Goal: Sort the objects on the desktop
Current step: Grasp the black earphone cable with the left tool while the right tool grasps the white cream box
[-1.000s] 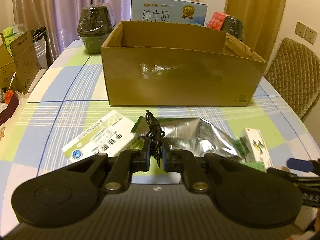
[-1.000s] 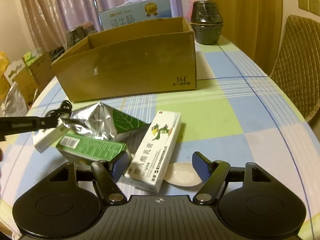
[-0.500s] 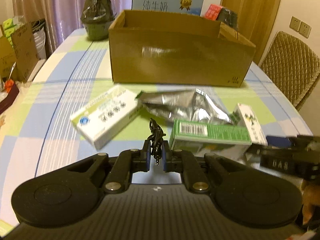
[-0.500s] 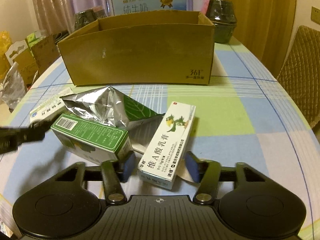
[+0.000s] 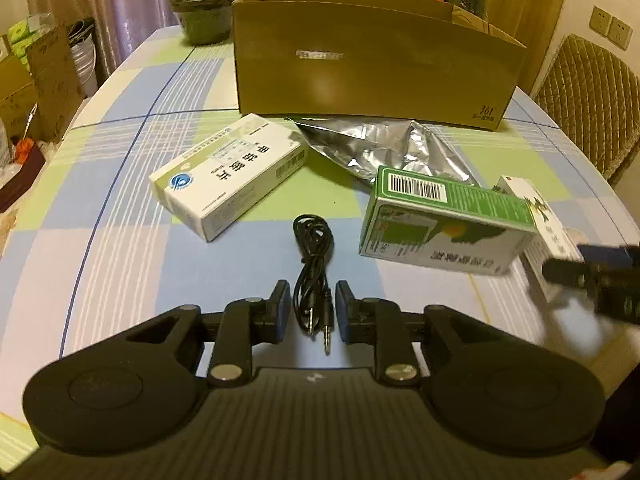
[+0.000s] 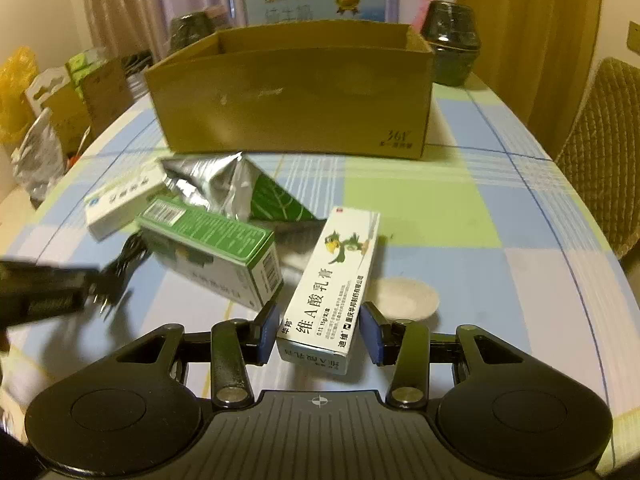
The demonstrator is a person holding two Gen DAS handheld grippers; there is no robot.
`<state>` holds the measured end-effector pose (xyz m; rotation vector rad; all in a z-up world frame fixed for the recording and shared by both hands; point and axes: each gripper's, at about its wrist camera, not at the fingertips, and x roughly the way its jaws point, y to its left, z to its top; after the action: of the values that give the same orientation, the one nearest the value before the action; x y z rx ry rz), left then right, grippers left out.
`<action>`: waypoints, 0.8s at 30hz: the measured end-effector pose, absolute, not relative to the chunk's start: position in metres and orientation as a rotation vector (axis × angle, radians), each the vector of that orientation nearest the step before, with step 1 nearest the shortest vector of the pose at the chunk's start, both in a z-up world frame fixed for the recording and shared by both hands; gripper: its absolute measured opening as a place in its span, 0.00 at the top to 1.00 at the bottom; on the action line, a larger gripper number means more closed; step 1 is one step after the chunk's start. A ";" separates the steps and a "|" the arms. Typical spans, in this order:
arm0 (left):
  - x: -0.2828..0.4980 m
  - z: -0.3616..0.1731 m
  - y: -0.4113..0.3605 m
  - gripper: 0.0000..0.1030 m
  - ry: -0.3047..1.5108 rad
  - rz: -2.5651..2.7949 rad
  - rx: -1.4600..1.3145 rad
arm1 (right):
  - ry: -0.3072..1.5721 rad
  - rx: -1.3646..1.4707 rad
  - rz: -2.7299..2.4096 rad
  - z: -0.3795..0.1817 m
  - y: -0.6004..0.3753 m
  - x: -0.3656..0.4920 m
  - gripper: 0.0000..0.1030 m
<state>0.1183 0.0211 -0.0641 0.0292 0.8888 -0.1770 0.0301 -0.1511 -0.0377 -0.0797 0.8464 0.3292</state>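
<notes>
A coiled black audio cable [image 5: 314, 264] lies on the checked tablecloth between the fingers of my left gripper [image 5: 313, 310], which is open and not touching it. My right gripper [image 6: 320, 334] is open, and the near end of the white cream box [image 6: 334, 280] sits between its pads with small gaps on both sides. A green box [image 6: 212, 248], a silver foil pouch [image 6: 224, 184] and a white medicine box [image 5: 228, 172] lie in front of the open cardboard box [image 5: 372, 64]. In the left wrist view the right gripper [image 5: 592, 270] shows as a blur.
A small white dish [image 6: 404, 298] lies beside the cream box. Dark wrapped pots [image 6: 450, 40] and a blue milk carton [image 6: 316, 0] stand behind the cardboard box. A padded chair [image 5: 588, 96] is at the right, and cartons and bags [image 6: 60, 104] sit off the table's left edge.
My left gripper came down to the table, opened and let go of the cable, which now lies flat. My right gripper moved forward around the white cream box and its jaws narrowed.
</notes>
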 end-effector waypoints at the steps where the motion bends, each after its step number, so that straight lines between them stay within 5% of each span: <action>1: 0.119 -0.065 0.019 0.79 0.884 -0.177 0.038 | 0.847 -0.086 0.331 -0.039 -0.150 0.027 0.60; 24: 0.131 -0.072 0.008 0.86 0.911 -0.191 0.075 | 0.839 -0.064 0.275 -0.055 -0.144 0.051 0.59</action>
<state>0.1309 0.0079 -0.0720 0.0753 0.9105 -0.1908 0.0508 -0.1440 -0.0552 -0.0642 0.8386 0.2753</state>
